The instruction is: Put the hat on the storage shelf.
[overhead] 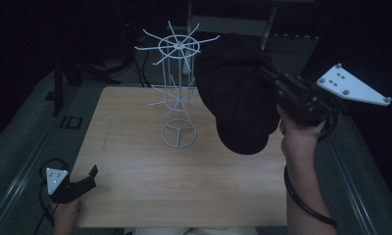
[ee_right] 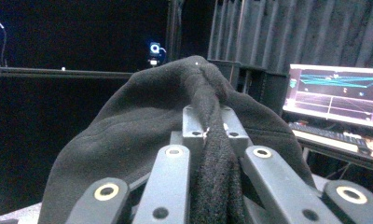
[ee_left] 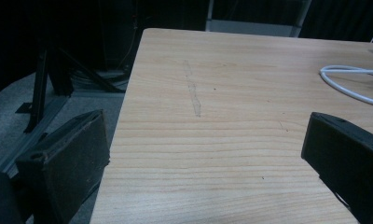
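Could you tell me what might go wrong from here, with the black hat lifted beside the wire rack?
1. The right hand-held gripper pinches only a fold of the black hat; the cloth could slip free.
2. The hat hangs close to the white wire rack; swinging it could snag a prong or tip the light stand.
3. The left hand-held gripper rests open at the table edge, not steadying the rack.

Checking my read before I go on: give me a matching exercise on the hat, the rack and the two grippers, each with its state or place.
1 black hat
2 wire rack
3 left gripper
4 right gripper

a open, at the table's near left corner
b standing on the table
c hanging above the table
d clamped on fabric

1-c, 2-b, 3-a, 4-d
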